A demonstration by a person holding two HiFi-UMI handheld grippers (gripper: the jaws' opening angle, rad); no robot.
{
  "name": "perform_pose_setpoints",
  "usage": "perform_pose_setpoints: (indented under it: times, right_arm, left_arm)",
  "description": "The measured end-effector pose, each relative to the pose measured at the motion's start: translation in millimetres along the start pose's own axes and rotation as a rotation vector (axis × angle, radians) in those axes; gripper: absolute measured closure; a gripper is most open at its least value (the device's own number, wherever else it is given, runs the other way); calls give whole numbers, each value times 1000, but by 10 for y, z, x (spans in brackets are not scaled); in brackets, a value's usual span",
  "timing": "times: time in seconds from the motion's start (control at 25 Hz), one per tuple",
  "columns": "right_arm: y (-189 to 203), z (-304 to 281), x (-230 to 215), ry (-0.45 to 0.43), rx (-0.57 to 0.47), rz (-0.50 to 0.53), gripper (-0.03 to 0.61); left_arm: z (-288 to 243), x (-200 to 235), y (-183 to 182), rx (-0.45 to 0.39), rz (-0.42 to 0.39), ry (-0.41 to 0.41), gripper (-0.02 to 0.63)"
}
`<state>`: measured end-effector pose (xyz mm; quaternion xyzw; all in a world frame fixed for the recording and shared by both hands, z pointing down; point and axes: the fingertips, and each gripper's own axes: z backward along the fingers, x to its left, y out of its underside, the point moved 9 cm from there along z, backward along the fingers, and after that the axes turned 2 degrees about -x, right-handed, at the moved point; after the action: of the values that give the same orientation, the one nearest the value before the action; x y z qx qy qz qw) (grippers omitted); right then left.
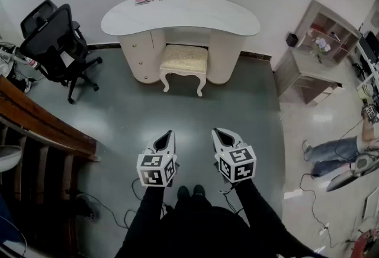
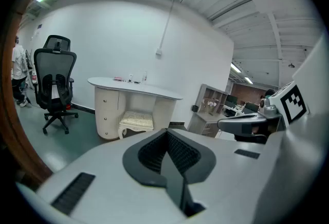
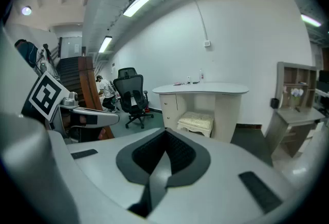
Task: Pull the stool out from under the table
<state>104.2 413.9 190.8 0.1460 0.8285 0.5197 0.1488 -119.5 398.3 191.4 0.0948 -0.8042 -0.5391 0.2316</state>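
A cream stool (image 1: 184,61) with a cushioned seat and curved legs stands tucked partly under a white kidney-shaped table (image 1: 177,17) against the far wall. The stool (image 2: 136,120) also shows in the left gripper view and in the right gripper view (image 3: 196,122). Both grippers hang side by side near me, well short of the stool. My left gripper (image 1: 166,137) is shut with nothing in it. My right gripper (image 1: 219,135) is shut and empty too. In each gripper view the jaws meet with no gap.
A black office chair (image 1: 56,44) stands left of the table. A wooden stair rail (image 1: 41,126) runs along the left. A low shelf unit (image 1: 314,55) sits at the right. A person's legs (image 1: 331,149) and cables lie on the floor at the far right.
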Motion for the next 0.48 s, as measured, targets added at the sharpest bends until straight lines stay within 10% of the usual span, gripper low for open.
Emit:
perform_pose_setpoints:
  times: [0.48]
  right_arm:
    - [10, 16, -6, -1, 7, -9, 575]
  left_arm:
    - [32, -11, 56, 11, 23, -10, 606]
